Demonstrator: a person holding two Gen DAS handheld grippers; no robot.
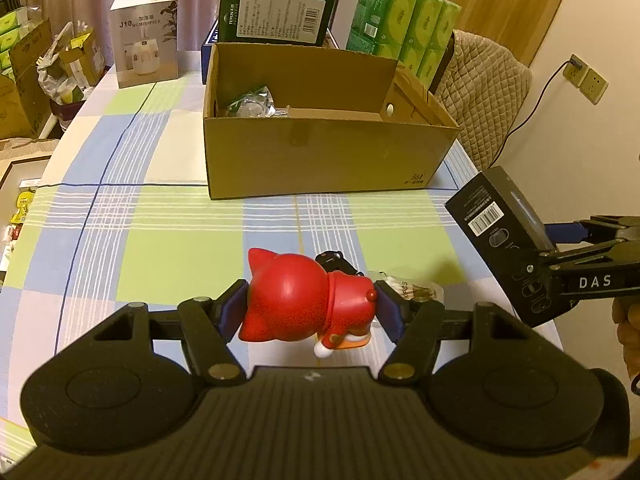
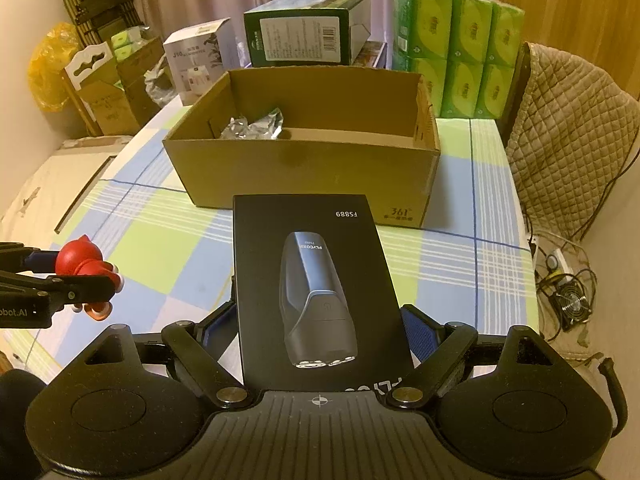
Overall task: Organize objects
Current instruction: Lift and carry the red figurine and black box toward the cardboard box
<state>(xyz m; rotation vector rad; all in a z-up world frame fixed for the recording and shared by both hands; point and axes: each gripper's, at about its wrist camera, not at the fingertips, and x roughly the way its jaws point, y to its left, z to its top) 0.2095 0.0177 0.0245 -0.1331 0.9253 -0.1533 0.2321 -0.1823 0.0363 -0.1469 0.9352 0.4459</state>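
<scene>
On the far left of the checked tablecloth [image 1: 168, 240] stands a white humidifier box [image 1: 146, 38], upright near the table's back edge. To its right an open cardboard box [image 1: 320, 152] sits on the cloth, with a crumpled foil packet [image 1: 250, 102] lying in its left rear corner; a dark green box [image 1: 276, 10] rests behind it, and a stack of green tissue packs [image 1: 404, 28] stands to the right of that. In front of the cardboard box, the left gripper [image 1: 310, 310] pinches a red toy figure [image 1: 304, 300] lying sideways between its blue pads [image 1: 234, 312], its head toward the left pad and its feet toward the right. Just beyond the toy a small black object [image 1: 334, 262] and a clear packet [image 1: 416, 286] lie on the cloth. Farther right, the right gripper [image 2: 320, 332] clamps a black shaver box [image 2: 316, 288] by its long sides, raised above the cloth, the printed shaver picture facing up and the box's far end pointing toward the cardboard box. A quilted chair cover [image 2: 572, 120] shows beyond the table's right edge.
</scene>
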